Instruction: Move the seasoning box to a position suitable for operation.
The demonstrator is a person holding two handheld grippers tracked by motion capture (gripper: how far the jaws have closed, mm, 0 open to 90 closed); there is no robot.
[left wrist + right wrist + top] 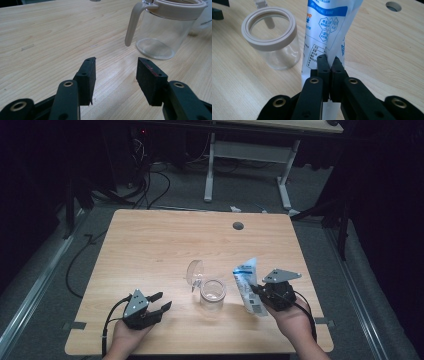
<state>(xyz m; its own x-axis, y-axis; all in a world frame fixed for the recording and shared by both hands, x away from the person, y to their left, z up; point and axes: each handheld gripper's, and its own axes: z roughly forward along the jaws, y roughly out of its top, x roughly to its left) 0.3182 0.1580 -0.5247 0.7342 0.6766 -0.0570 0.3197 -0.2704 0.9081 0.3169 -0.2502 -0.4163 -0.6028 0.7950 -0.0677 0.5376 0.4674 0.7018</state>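
One bag stands up on the desk, pinched in the right gripper, just beside the open jar. The left gripper waits wide and empty. The thin bag could slip or spill past the jar.

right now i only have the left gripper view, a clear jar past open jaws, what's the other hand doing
Observer: The right gripper is shut on a white and blue pouch, held upright beside the jar.
Operator: is the jar's lid on
Observer: No, the lid is flipped up at the far left side of the jar; the mouth is open.
Operator: where's my gripper from above
Observer: The left gripper sits near the table's front edge, left of the jar, apart from it.
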